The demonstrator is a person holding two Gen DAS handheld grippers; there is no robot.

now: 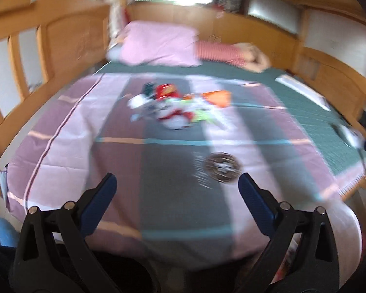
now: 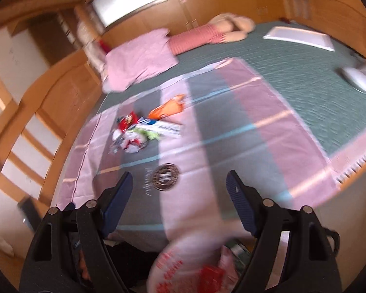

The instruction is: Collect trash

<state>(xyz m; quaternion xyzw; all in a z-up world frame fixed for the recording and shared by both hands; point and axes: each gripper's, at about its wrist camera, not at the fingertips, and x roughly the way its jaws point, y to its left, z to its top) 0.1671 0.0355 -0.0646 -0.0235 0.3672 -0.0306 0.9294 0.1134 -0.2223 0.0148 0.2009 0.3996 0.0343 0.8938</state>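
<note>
A pile of trash [image 1: 169, 105] lies on a pink and grey striped blanket [image 1: 68, 141] on the bed: red, white, green and orange wrappers. The right wrist view shows the pile [image 2: 144, 129] with an orange wrapper [image 2: 168, 108] and a white box [image 2: 163, 127]. My left gripper [image 1: 178, 185] is open and empty, near the blanket's front edge. My right gripper [image 2: 179, 183] is open and empty, above a translucent plastic bag [image 2: 190, 263] with red print that has trash inside. Both views are blurred.
A round emblem [image 1: 223, 167] is printed on the blanket, also in the right wrist view [image 2: 166, 177]. A pink pillow [image 1: 158, 45] and a striped doll [image 1: 231, 53] lie at the head. White items [image 2: 300, 37] lie on the green bedspread. Wooden rails [image 1: 24, 48] surround the bed.
</note>
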